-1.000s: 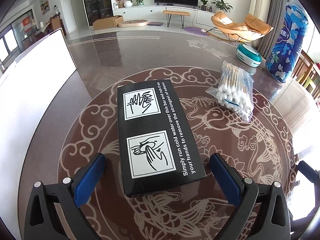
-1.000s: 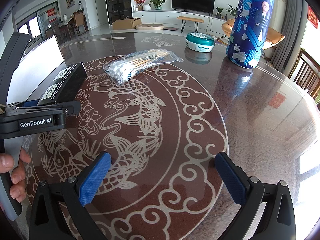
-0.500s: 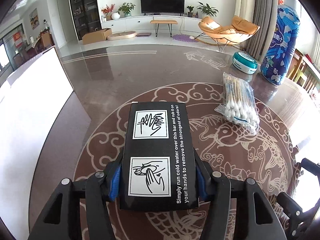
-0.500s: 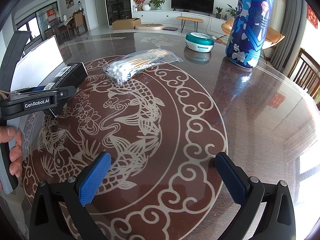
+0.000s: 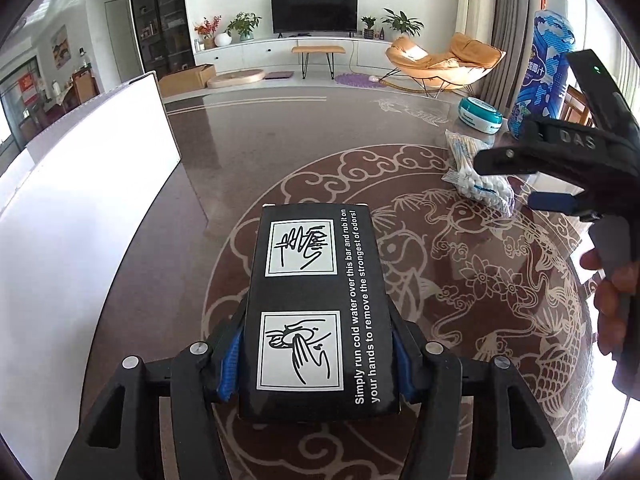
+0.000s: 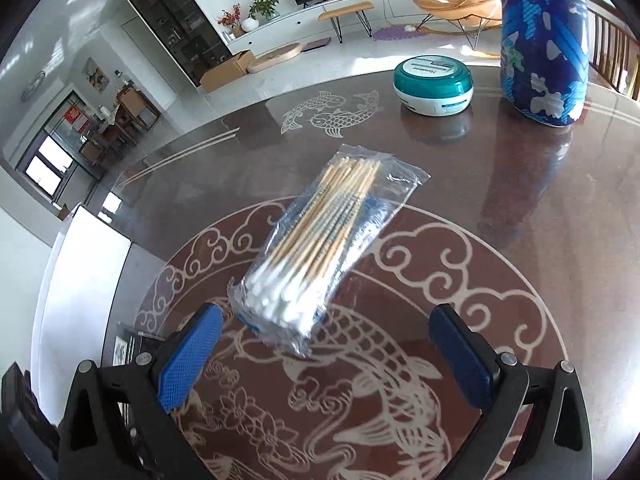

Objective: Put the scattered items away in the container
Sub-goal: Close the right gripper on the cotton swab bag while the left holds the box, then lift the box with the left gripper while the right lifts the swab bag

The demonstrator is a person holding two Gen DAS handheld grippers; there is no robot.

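Currently, the left claw [image 5: 316,354] is gripping the black box [image 5: 316,304] by its long sides, blue pads pressing both flanks at the near end; the box, printed with hand-washing diagrams, is sitting above the patterned tabletop [image 5: 500,292]. Right claw [image 6: 326,356] is standing wide open, nothing between its pads, with the near end of the bag of cotton swabs [image 6: 324,244] lying on the tabletop just ahead of the gap. White container [image 5: 80,216] is standing at the left of the tabletop; its contents cannot be made out. Teal round tin [image 6: 434,84] and tall blue bottle [image 6: 544,40] are standing beyond the swabs, near each other.
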